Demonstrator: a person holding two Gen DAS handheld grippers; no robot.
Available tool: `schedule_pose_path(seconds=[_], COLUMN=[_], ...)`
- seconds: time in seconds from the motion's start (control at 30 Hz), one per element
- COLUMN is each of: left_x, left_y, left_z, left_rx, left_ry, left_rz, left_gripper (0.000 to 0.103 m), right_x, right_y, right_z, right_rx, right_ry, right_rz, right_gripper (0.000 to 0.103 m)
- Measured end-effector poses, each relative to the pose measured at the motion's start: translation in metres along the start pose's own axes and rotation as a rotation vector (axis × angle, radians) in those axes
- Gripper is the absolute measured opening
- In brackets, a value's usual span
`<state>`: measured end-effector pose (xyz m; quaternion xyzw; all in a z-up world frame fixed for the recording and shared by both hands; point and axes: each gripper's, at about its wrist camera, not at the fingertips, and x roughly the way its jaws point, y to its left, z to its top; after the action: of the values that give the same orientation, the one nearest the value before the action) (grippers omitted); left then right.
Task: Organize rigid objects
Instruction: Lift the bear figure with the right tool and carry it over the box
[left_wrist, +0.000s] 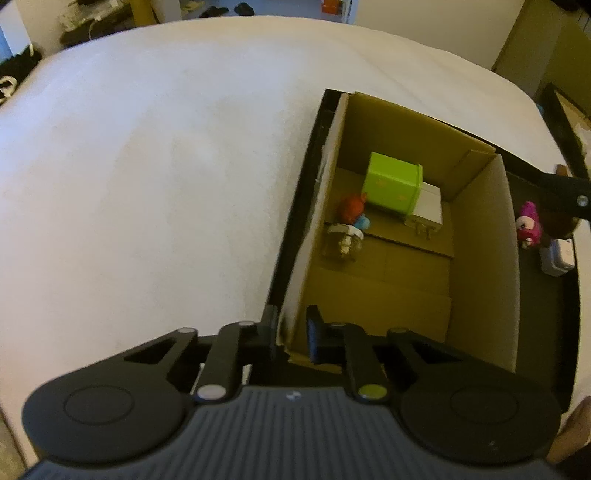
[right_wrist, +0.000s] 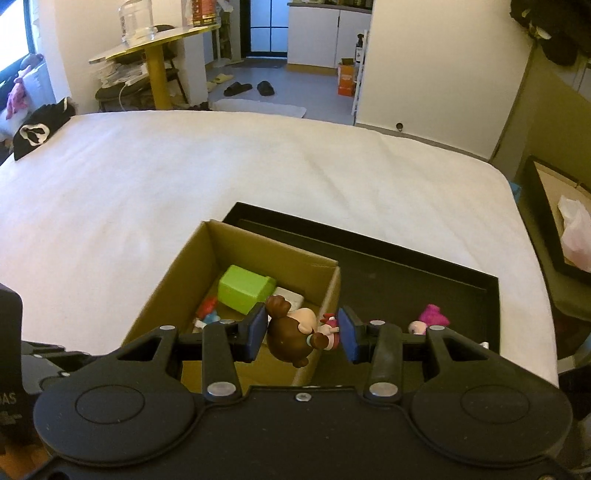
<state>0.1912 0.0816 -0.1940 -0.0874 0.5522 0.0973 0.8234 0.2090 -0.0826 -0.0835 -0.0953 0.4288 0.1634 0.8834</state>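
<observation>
An open cardboard box (left_wrist: 480, 240) stands in the left part of a black tray (left_wrist: 546, 306) on a white bed. Inside lie a lime-green box (left_wrist: 391, 184), a white plug charger (left_wrist: 426, 212) and a small red-and-blue figurine (left_wrist: 352, 212). My left gripper (left_wrist: 292, 330) is shut on the box's near left wall. Over the box's right wall (right_wrist: 328, 291), my right gripper (right_wrist: 301, 332) is shut on a brown toy figure (right_wrist: 288, 332). A pink toy (right_wrist: 430, 317) and a white adapter (left_wrist: 557, 254) lie in the tray beside the box.
The white sheet (right_wrist: 184, 177) spreads wide to the left and far side. A second black-rimmed box with a plastic bag (right_wrist: 576, 236) sits off the bed's right edge. A black garment (right_wrist: 37, 129) lies at the far left corner.
</observation>
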Motion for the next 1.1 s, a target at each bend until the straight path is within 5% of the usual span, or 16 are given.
schedule_pose_path(seconds=[1.1], left_x=[0.005], left_y=[0.016], left_z=[0.0], left_rx=[-0.033], left_ry=[0.026], left_rz=[-0.115], left_gripper=[0.012], right_x=[0.048], right_y=[0.046], right_z=[-0.004], right_rx=[0.01], right_ry=[0.069], right_rz=[0.086], right_gripper=[0.043])
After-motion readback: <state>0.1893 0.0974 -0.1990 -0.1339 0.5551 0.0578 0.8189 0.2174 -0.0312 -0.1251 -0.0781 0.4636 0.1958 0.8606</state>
